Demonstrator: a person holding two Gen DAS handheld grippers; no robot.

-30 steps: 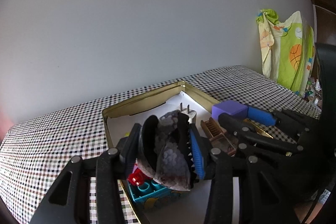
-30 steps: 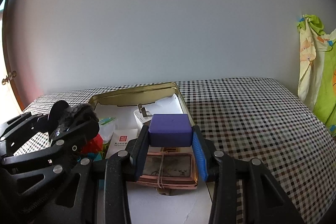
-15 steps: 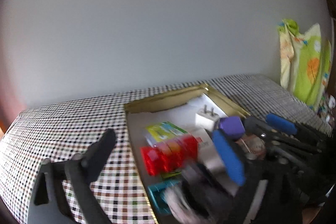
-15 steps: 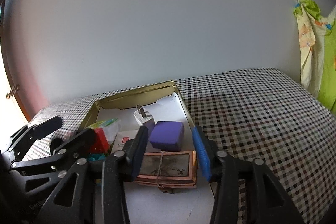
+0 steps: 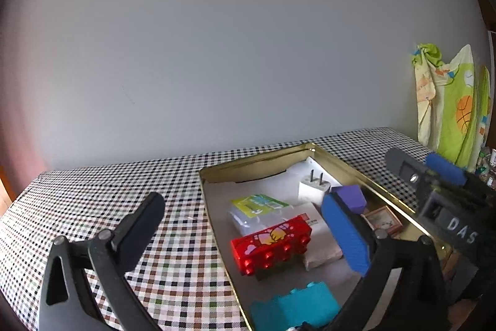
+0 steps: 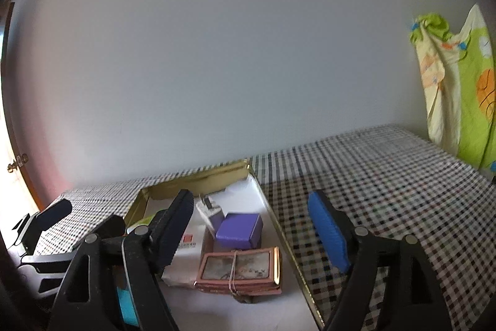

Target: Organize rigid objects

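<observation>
Purple block lies in the tin – released between the opening right gripper.

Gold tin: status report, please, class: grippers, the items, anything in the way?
Left gripper open, empty. Right gripper opening, nothing between its fingers. Purple box lies in the gold tin beside the white plug. Nothing in the way.

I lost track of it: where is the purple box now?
The purple box lies in the gold tin, in the right wrist view between the white plug and the pink banded case.
</observation>
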